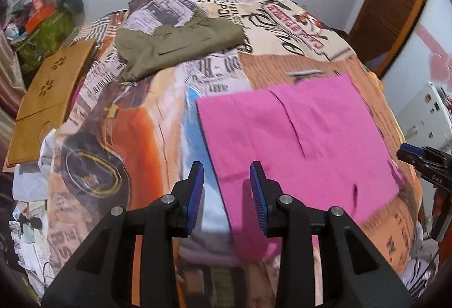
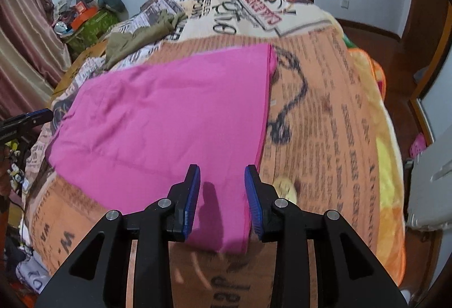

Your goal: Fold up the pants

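Lying flat on the bed [image 1: 158, 121] is one pair of pink pants [image 1: 296, 138], folded, and one olive garment [image 1: 175, 45] sits farther back. Two tools hover over the pink pair: the left tool [image 1: 227, 195] and the right tool [image 2: 221, 196] both stand partly open, gripping nothing, pads clear of the cloth.

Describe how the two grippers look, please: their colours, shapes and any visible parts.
Both look alike. The left gripper has a black plastic frame with triangular cut-outs, round silver pins at the joints, and two narrow fingers faced with ribbed blue pads. The right gripper has the same black frame, silver pins and blue pads. No sleeves or cables on them show.
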`<state>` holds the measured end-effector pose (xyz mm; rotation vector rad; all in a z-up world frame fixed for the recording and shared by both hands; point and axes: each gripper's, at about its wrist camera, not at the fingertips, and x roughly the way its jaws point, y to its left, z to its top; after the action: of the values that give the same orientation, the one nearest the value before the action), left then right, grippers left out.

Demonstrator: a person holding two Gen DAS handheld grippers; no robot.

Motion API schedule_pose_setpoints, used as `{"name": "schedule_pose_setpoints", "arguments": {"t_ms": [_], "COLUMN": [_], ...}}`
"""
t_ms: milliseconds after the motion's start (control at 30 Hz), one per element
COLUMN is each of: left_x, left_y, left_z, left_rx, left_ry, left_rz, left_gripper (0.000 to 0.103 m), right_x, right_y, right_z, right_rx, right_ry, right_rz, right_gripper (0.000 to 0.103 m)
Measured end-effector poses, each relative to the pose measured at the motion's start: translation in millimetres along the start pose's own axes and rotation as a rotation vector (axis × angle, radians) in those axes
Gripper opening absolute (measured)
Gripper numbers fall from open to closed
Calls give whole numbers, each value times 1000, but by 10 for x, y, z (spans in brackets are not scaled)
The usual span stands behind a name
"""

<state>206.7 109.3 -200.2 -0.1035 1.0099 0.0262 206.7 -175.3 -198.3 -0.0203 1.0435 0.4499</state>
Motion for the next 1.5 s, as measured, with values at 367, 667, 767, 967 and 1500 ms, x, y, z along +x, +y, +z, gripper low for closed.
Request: {"name": "schedule_pose_setpoints", "arguments": {"t_ms": [367, 667, 767, 967, 1500], "left_x": [427, 823, 879, 986, 920], "left_y": [209, 309, 297, 335, 41], "left_z": [421, 627, 632, 582, 575], "left_rx": [-50, -96, -78, -96, 31], "left_ry": [25, 76, 83, 111, 12], "left_rz": [-40, -101, -110, -123, 25], "left_gripper": [35, 35, 42, 42, 3], "right_x": [247, 634, 763, 1060, 1229], "right_y": [-157, -307, -339, -445, -400], "right_z": [536, 925, 1018, 1139, 1158], "right_rx": [0, -7, -17, -17, -56], "right_ry": [-49, -55, -52, -16, -65], "right_rz": [-36, -56, -57, -51, -35], "right_gripper": [36, 44, 44, 44, 12]}}
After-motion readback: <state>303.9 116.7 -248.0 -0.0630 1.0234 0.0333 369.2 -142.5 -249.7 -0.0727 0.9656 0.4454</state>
